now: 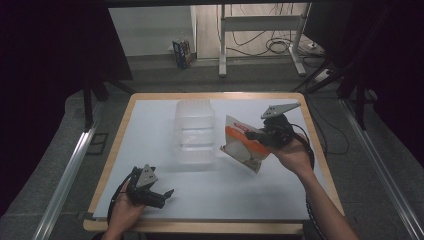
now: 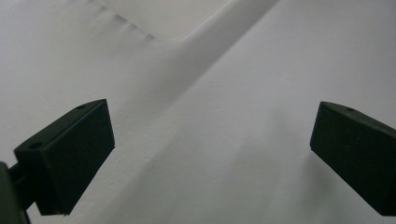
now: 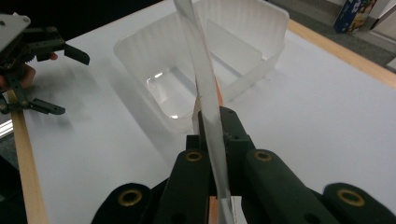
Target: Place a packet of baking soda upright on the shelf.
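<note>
Your right gripper (image 1: 254, 135) is clamped on the edge of an orange-and-white snack bag (image 1: 242, 145), which hangs tilted above the white table (image 1: 165, 120) at about three o'clock from the table's middle. In the right gripper view the bag (image 3: 205, 93) runs edge-on between the two black jaws, pinched tight. Just beside the bag, toward nine o'clock of it, stands the clear plastic bin (image 1: 194, 131), open side up; the bag is outside it and not touching its rim as far as you can tell. Your left gripper (image 1: 162, 196) rests low near the table's front edge at about seven o'clock, its jaws spread wide with nothing between them, only bare tabletop beneath.
</note>
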Available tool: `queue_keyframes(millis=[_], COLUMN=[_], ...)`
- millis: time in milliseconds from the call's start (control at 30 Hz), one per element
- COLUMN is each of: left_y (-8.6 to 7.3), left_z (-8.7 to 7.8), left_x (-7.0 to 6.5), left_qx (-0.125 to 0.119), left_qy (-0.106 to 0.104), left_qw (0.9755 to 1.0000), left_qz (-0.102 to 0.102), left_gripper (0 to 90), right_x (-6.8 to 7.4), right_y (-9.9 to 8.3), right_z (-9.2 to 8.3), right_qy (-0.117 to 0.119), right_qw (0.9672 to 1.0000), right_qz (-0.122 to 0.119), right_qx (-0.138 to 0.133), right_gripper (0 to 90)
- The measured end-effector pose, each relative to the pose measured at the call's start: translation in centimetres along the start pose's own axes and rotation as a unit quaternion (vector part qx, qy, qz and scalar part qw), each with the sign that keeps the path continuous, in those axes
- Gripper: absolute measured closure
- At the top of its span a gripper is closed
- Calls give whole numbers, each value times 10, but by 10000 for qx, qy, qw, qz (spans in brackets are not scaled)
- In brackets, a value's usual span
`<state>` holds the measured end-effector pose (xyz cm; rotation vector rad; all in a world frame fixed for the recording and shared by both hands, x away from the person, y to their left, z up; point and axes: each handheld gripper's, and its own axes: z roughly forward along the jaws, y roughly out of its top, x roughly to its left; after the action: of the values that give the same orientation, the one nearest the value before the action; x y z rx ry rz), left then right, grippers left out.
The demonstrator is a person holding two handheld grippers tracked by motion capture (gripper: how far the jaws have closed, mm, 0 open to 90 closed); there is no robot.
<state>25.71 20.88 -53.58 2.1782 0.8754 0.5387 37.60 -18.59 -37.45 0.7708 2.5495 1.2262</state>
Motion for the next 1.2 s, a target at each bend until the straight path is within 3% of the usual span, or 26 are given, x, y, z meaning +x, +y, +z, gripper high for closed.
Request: queue_keyframes(millis=[233,533,800,1200], left_y=[0,0,0,0], left_z=[1,1,1,1], left_x=[0,-1,0,-1], left_qx=[32,53,33,50], left_qy=[5,0,12,26], left_qw=[10000,10000,10000,10000], left_qz=[32,39,22,47], left_gripper=[0,0,0,0], right_x=[-1,-2,6,17], right_y=[16,37,64,86], right_z=[-3,5,25,58], right_qy=[-12,77,85,194], right_qw=[9999,9997,9994,9988], right_qz=[-79,-72,-263,-410], right_qx=[-135,-228,-190,-164], right_gripper=[887,887,887,886])
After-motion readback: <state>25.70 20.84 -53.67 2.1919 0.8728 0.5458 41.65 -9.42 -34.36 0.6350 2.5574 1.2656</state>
